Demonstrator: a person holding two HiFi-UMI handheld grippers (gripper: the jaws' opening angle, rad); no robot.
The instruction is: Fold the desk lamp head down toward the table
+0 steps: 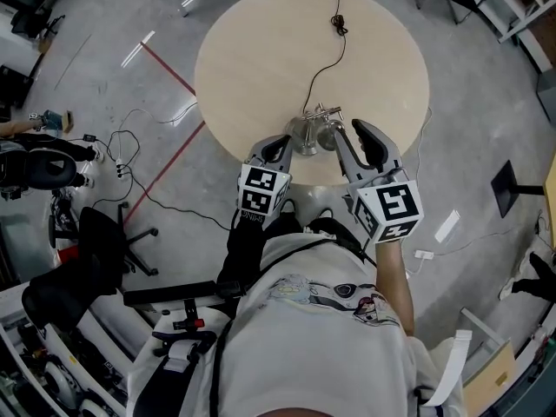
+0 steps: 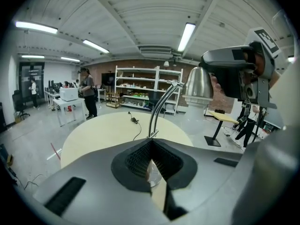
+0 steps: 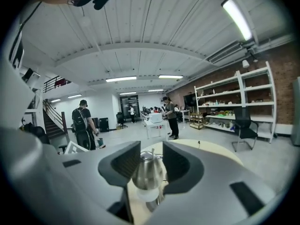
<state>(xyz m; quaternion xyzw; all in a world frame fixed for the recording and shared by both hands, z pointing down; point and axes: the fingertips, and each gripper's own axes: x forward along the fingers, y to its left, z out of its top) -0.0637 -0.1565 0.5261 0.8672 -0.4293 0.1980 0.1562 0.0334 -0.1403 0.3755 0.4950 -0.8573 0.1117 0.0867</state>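
The person's white shirt point(image 1: 330, 320) fills the foreground of the head view. Just beyond it, both claws reach the six o'clock edge of the round worktop point(image 1: 252, 50), where the desk lamp stands. The left claw point(image 1: 280, 148) is closed tip to tip with nothing in it and sits low beside the lamp base point(image 1: 302, 135). The right claw point(image 1: 354, 137) stands partly open. In its own view the chrome lamp head point(image 3: 147, 170) is framed between the pads, which do not appear to press on it. The head is raised on the curved neck point(image 2: 161, 102), at about three o'clock from the base.

The step in hand looks like taking the head. It would likely go best with the right claw closing squarely across the shade while the left claw steadies the base against sliding. The head should then swing down in an arc about the neck's joint rather than being pushed straight down.
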